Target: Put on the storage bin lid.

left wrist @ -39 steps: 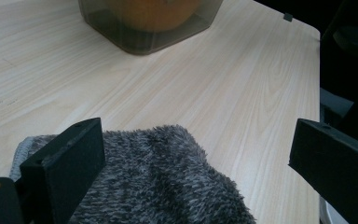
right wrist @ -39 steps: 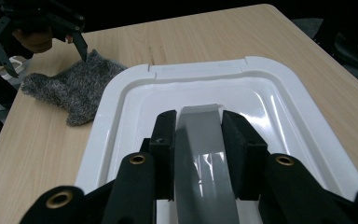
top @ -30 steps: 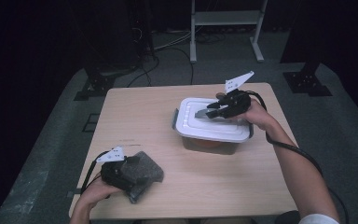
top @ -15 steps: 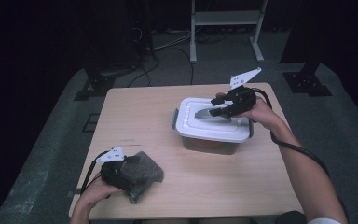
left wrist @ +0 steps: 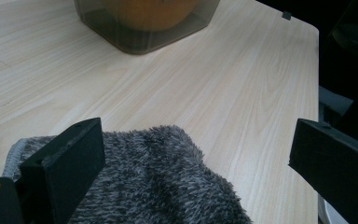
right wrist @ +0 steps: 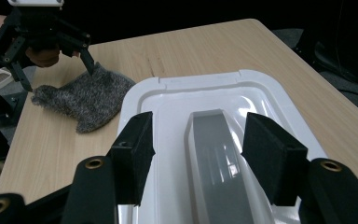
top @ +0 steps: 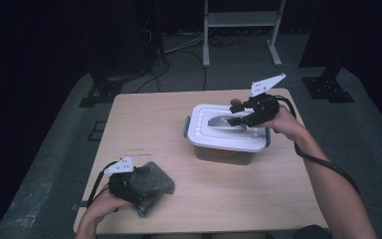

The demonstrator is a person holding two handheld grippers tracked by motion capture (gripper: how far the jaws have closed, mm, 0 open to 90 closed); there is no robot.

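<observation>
A clear container (top: pixel 224 154) with something orange inside (left wrist: pixel 144 14) stands at the table's back right. A white lid (top: pixel 206 134) with a raised grey handle (top: pixel 221 120) is on it. My right gripper (top: pixel 233 114) hovers over the lid. In the right gripper view its jaws (right wrist: pixel 200 158) have just been opening, and they stand on either side of the grey handle (right wrist: pixel 219 154) without touching it. At the front left lies a grey fuzzy cloth (top: pixel 154 184). My left gripper (top: pixel 140 181) stays open over it, and the cloth (left wrist: pixel 154 182) lies under its wide jaws (left wrist: pixel 196 149).
The light wooden table (top: pixel 179 114) has bare room at its middle and back left. Its right edge is close to the container. A white metal frame (top: pixel 241 20) and cables (top: pixel 179 47) stand on the dark floor behind the table.
The right gripper's jaws have spread apart off the lid's handle, and that hand has risen a little and drawn back to the right. The left gripper and the cloth have not moved.
</observation>
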